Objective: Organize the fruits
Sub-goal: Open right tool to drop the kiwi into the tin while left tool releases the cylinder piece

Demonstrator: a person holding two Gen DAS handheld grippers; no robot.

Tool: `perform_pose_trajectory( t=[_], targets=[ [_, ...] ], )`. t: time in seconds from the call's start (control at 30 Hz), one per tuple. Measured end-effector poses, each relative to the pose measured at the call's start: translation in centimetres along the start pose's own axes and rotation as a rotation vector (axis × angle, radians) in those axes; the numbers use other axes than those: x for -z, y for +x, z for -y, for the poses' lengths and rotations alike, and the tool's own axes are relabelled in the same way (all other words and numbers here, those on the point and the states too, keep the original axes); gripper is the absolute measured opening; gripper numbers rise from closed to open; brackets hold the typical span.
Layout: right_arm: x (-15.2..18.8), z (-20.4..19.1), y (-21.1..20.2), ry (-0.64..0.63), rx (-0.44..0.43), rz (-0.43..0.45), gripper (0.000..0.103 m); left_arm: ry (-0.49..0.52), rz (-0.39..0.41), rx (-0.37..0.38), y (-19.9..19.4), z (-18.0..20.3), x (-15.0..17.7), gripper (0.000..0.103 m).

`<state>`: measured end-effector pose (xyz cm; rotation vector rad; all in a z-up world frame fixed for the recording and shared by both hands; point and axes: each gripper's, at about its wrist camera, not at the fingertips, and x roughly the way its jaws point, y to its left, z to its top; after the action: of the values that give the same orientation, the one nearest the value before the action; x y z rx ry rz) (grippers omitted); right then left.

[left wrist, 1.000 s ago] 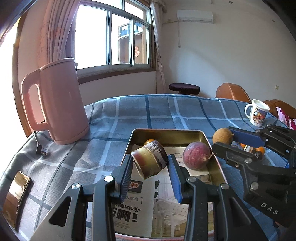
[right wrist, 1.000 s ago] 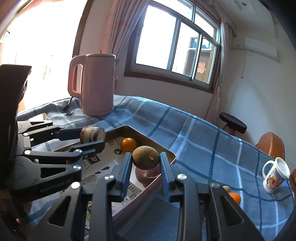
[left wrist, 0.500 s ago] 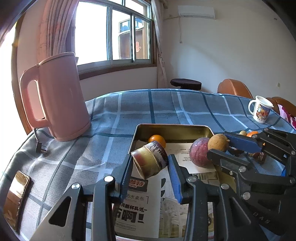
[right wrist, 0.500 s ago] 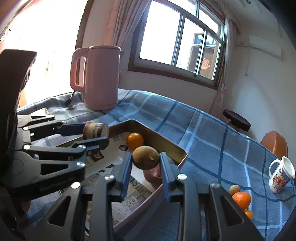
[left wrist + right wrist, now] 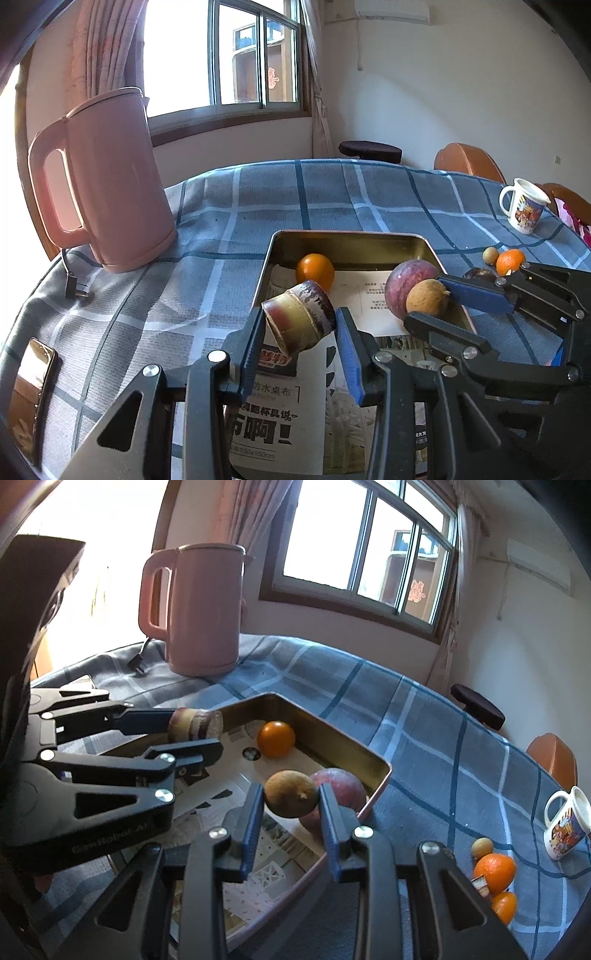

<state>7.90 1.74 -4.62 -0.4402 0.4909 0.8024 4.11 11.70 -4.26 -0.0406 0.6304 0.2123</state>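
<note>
Left wrist view: left gripper (image 5: 299, 328) clamps a sugarcane segment (image 5: 298, 320) above the tray (image 5: 351, 240); right gripper (image 5: 291, 805) grips a brown fruit (image 5: 291, 794) over the tray beside the purple fruit (image 5: 341, 781). Placing step; next, probably lower and release both.

both tools share one build. the left gripper (image 5: 300, 345) and right gripper (image 5: 291, 821) have black angular frames with triangular cut-outs, silver round screw heads at the pivots, and blue ribbed pads (image 5: 252, 827) lining the fingers. pale lettering on the left frame's side is blurred, perhaps a maker's name.
</note>
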Motion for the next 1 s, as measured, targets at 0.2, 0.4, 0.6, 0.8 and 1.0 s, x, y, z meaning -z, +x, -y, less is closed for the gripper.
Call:
perform_pose_trajectory(
  t=[0.2,0.4,0.6,0.8,1.0],
  targets=[
    [0.0,-0.2,0.9,-0.007,-0.004,-0.049,0.033,0.008,-0.010,-0.013,0.2,0.1,0.0,0.041],
    [0.0,-0.3,1.2,-0.009,-0.013,-0.061,0.040,0.027,0.002,-0.031,0.0,0.5,0.1,0.052],
    [0.1,-0.2,1.0,0.011,-0.029,-0.054,0.042,-0.002,0.049,-0.055,-1.0,0.0,0.2,0.067],
    [0.7,1.6,-1.8,0.070,-0.005,0.018,0.074,-0.035,0.124,-0.012,-3.0,0.6,-0.3,0.068],
    [1.4,5.1,-5.3,0.132,0.056,0.066,0.074,-0.010,0.159,0.034,-4.5,3.1,-1.0,0.070]
  ],
)
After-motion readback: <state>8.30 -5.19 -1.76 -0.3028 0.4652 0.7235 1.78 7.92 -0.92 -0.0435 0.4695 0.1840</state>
